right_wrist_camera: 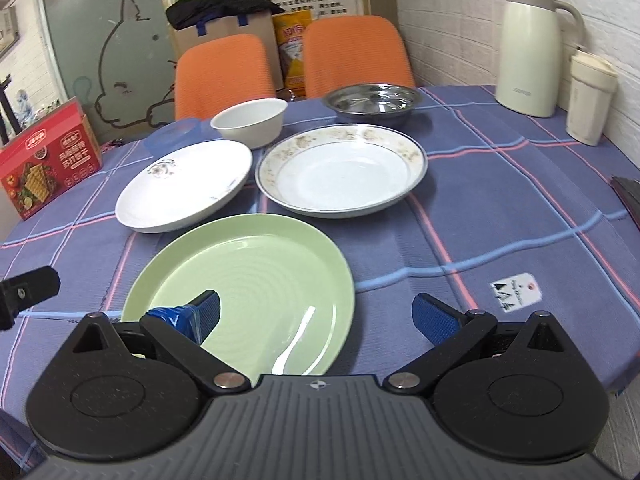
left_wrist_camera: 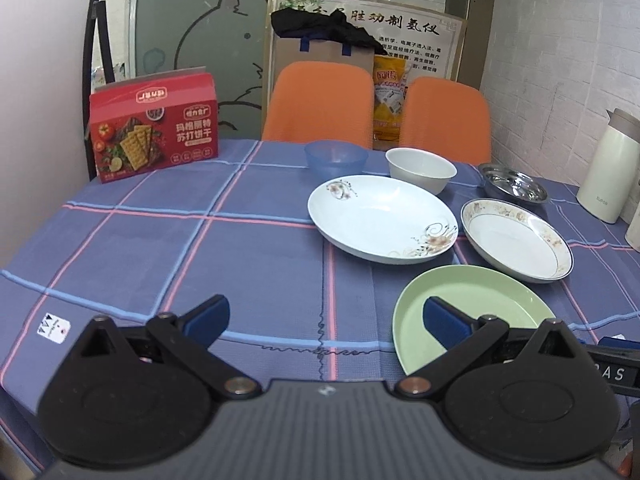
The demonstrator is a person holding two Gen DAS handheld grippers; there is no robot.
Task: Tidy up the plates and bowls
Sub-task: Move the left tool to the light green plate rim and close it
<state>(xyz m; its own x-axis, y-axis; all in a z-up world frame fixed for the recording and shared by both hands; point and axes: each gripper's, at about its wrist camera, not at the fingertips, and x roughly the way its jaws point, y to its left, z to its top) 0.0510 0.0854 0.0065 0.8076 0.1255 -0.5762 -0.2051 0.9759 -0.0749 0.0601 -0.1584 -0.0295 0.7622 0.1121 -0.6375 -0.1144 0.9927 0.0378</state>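
Observation:
A green plate (left_wrist_camera: 476, 300) (right_wrist_camera: 248, 292) lies nearest me on the table. Behind it sit a white flower-patterned plate (left_wrist_camera: 380, 218) (right_wrist_camera: 184, 186) and a gold-rimmed plate (left_wrist_camera: 516, 240) (right_wrist_camera: 340, 170). Further back stand a white bowl (left_wrist_camera: 420, 170) (right_wrist_camera: 250, 122), a blue plastic bowl (left_wrist_camera: 336, 158) (right_wrist_camera: 172, 134) and a steel dish (left_wrist_camera: 514, 188) (right_wrist_camera: 372, 102). My left gripper (left_wrist_camera: 326, 320) is open over the cloth, its right finger above the green plate's left edge. My right gripper (right_wrist_camera: 316, 314) is open, its left finger over the green plate. Neither holds anything.
A red cracker box (left_wrist_camera: 154, 122) (right_wrist_camera: 44, 160) stands at the far left. A cream thermos jug (right_wrist_camera: 528, 48) (left_wrist_camera: 608, 172) and a cream cup (right_wrist_camera: 590, 98) are at the right by the brick wall. Two orange chairs (left_wrist_camera: 320, 104) stand behind the table. A small card (right_wrist_camera: 516, 292) lies near the right edge.

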